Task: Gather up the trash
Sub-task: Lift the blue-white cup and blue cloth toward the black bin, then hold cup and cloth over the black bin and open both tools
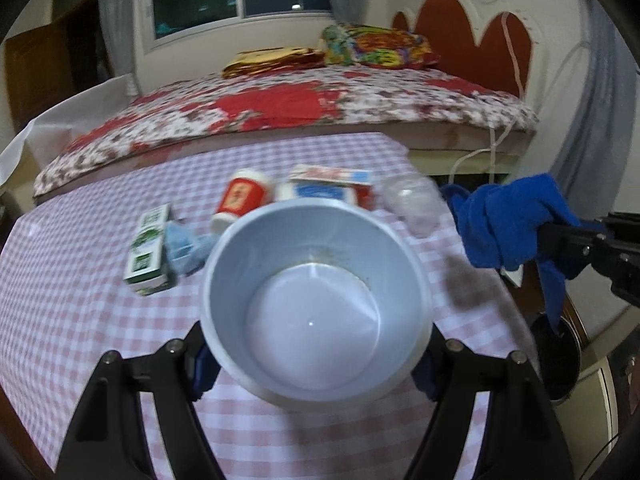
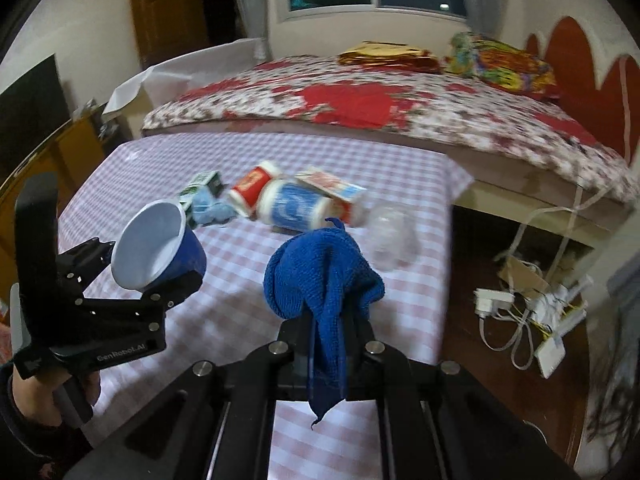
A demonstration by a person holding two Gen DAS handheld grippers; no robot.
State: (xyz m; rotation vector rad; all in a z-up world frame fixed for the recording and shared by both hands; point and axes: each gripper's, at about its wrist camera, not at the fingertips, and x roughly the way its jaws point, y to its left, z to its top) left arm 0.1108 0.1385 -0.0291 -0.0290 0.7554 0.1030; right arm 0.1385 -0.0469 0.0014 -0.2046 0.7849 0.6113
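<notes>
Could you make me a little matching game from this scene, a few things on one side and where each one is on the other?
Things:
1. bin
2. blue cloth
3. red cup
4. floral quilt

Places:
A. lying on its side on the checked table
B. spread over the bed
C. clamped in the right gripper
D. held between the left gripper's fingers

Pairs: 1-D, 2-C, 3-A, 4-B
</notes>
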